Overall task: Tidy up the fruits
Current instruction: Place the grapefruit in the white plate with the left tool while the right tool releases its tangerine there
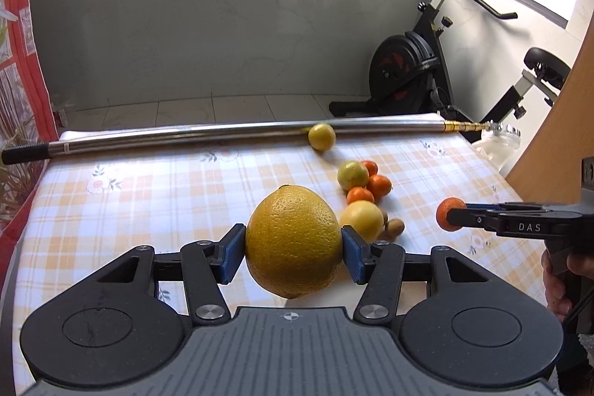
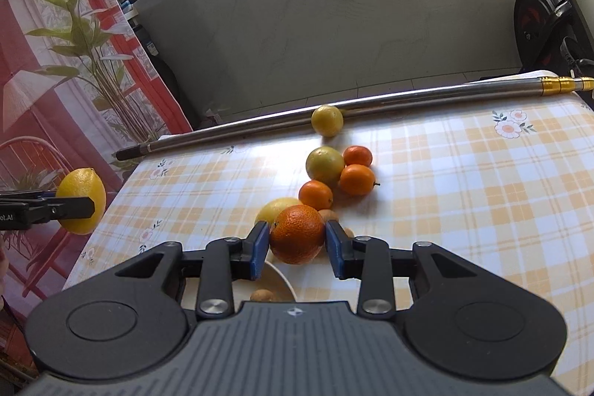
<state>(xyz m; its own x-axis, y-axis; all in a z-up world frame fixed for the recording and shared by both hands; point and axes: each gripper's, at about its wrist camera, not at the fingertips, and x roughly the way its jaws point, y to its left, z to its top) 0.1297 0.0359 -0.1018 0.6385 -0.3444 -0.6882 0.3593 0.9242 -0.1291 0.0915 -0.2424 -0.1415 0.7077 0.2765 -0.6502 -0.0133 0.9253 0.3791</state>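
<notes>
Left tool (image 1: 293, 244) grips a large lemon (image 1: 293, 240) crosswise, long axis upright, above the bench (image 1: 148, 192). Right tool (image 2: 297, 238) clamps a mandarin (image 2: 297, 232) directly above the white bowl (image 2: 282, 279), nearer it than the left.

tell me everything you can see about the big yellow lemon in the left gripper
The lemon is large, egg-shaped and deep yellow, with a pitted, slightly glossy rind and a small nub at its top end. It stands roughly upright, clamped at its middle between the blue pads of the left gripper, which is shut on it. It hangs above the checked tablecloth, touching nothing else. The right wrist view shows it beside the table's edge.
</notes>
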